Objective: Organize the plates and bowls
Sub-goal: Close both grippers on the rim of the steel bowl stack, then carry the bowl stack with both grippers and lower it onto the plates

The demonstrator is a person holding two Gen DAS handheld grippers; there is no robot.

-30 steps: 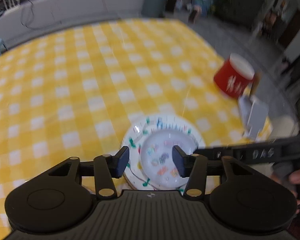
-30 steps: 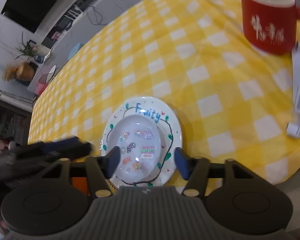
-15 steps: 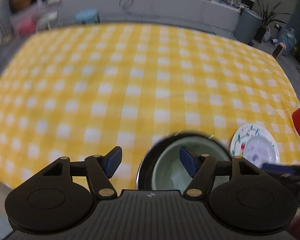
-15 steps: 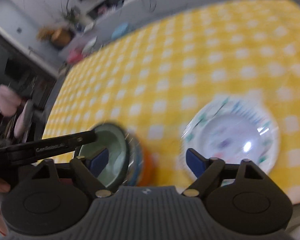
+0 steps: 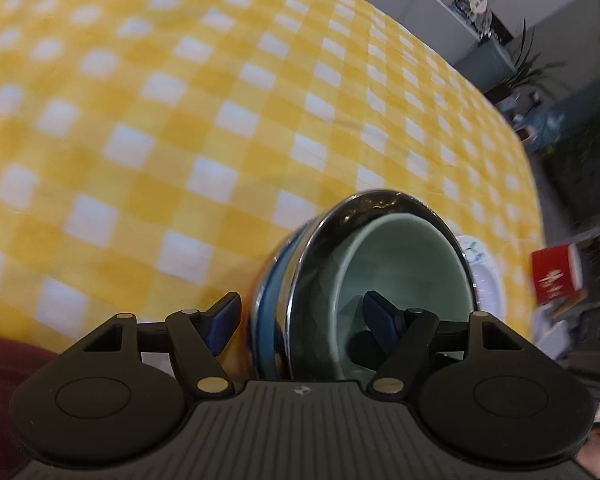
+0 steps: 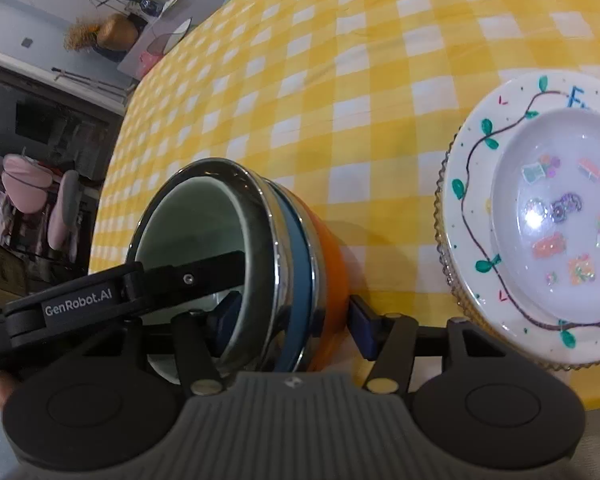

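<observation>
The nested bowl stack (image 5: 380,280) stood at the near edge of the yellow-checked surface (image 5: 180,120), its base hidden. The left tongs (image 5: 300,320), still spreading, and right tongs (image 6: 288,316), closing, each straddled its rim (no pad pressing). Right lay the painted plate (image 6: 480,200), cut off, and a blurred red mug (image 5: 556,276).

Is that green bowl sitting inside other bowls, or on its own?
Nested. The green bowl sits inside a shiny metal bowl, with blue and orange bowls under that. It looks empty.
</observation>
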